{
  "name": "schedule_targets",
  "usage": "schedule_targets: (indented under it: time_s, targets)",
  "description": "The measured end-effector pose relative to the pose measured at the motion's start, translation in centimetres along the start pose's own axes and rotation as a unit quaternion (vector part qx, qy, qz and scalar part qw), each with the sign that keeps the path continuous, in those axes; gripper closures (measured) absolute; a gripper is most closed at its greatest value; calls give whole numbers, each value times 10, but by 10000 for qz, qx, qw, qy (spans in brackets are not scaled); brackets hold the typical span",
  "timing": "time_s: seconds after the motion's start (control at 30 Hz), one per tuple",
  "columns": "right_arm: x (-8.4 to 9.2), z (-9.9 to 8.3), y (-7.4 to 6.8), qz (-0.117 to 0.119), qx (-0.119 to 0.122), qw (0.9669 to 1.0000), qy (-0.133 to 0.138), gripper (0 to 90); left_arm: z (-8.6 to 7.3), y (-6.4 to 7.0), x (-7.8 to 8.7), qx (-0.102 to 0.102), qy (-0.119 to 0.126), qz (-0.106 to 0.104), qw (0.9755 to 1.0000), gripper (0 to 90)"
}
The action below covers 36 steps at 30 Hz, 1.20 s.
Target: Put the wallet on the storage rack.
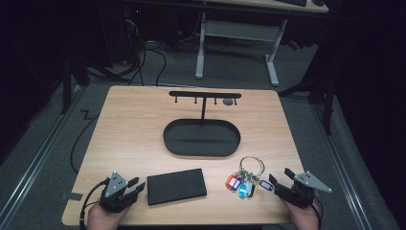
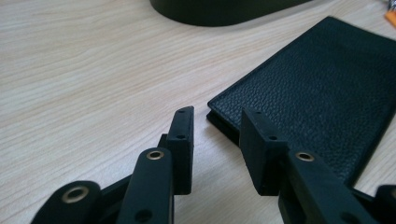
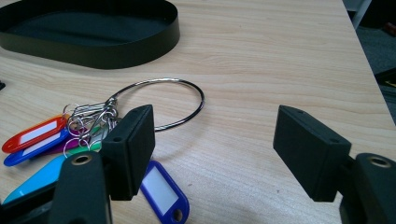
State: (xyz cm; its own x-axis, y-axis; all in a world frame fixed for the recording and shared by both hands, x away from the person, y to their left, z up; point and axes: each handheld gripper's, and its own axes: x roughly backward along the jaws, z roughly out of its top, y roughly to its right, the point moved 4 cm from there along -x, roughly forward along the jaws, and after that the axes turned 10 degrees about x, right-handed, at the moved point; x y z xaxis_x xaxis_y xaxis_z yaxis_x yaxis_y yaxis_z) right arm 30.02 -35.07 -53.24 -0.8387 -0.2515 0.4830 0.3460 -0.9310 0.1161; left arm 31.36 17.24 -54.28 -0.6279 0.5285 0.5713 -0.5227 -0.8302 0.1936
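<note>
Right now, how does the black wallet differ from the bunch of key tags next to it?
The black wallet is one flat, dark, leather-grained rectangle; the bunch of key tags is many coloured plastic tags, red, blue, cyan and others, fanned out from a metal ring. The wallet lies by the left gripper, the tags by the right gripper. Both rest on the table, ungripped.

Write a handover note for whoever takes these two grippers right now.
Left gripper: open, nothing held, resting on the table with its jaws at the near-left corner of the black wallet.
Right gripper: open wide, nothing held, just right of the key ring with coloured tags.
Black oval tray with its hook stand: mid-table, nothing in the tray.
Done: nothing picked up or placed so far.
Left: probably grasp the wallet and the keys and put them away, likely in the tray or on the hooks.
</note>
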Motion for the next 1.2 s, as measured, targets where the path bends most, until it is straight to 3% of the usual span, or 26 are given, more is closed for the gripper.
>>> schedule_targets:
  time_s: [0.27, 0.47, 0.57, 0.63, 0.7, 0.9, 1.2]
  targets:
    - [-6, 8, -3, 60, 30, 9999, 103, 305, -9, -1, 5, -120, -166, 205, 9996, 723]
    - [-20, 21, -7, 139, -1, 9998, 159, 313, -23, -2, 16, -188, -348, 374, 9985, 848]
    - [-25, 27, -12, 181, 116, 9996, 197, 321, -26, 2, 18, -350, -409, 531, 9971, 863]
    - [-27, 29, -14, 203, 129, 9995, 219, 324, -26, 6, 17, -360, -424, 507, 9972, 873]
    - [-30, 31, -13, 213, 112, 9994, 233, 331, -28, 15, 15, -588, -479, 498, 9959, 884]
    - [-29, 31, -11, 244, -18, 9995, 189, 340, -31, 29, 7, -843, -645, 414, 9935, 892]
    - [-27, 31, -9, 168, -67, 9996, 219, 345, -33, 38, 6, -939, -619, 349, 9930, 884]
